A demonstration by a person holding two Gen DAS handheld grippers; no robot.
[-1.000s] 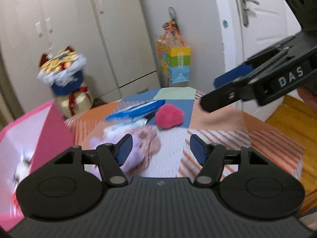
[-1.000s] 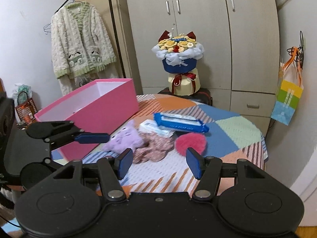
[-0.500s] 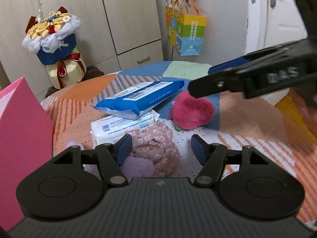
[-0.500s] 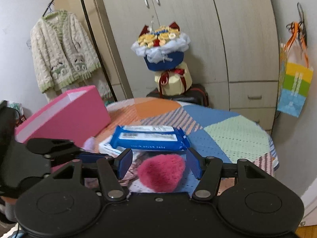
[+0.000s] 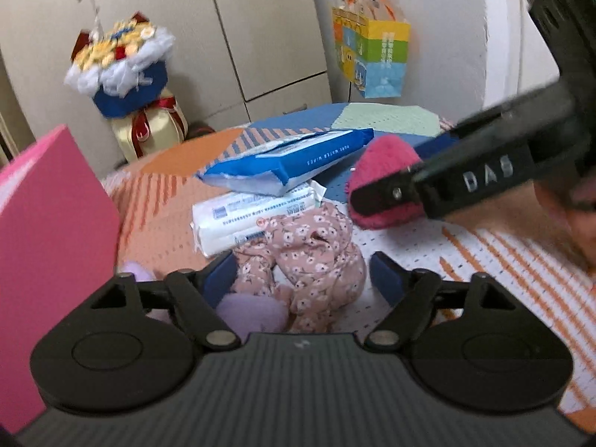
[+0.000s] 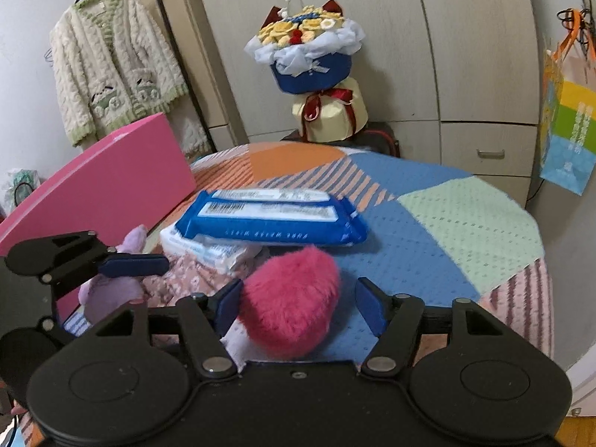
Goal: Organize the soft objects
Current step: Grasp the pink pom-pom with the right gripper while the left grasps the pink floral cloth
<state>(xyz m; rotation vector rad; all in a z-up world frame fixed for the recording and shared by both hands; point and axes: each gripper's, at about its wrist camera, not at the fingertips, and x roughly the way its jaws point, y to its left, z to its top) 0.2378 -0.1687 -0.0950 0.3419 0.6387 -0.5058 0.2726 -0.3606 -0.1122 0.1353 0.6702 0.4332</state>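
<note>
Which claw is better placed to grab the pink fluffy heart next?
Right. The right claw is open with the pink heart between its fingers; the left claw is open over the floral cloth.

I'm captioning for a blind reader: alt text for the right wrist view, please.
An open right claw straddles a pink fluffy heart cushion on a patchwork table. Behind lie a blue wipes pack and a pink box.

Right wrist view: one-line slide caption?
Open right gripper straddles pink plush heart on patchwork tablecloth, blue wipes pack behind.
</note>
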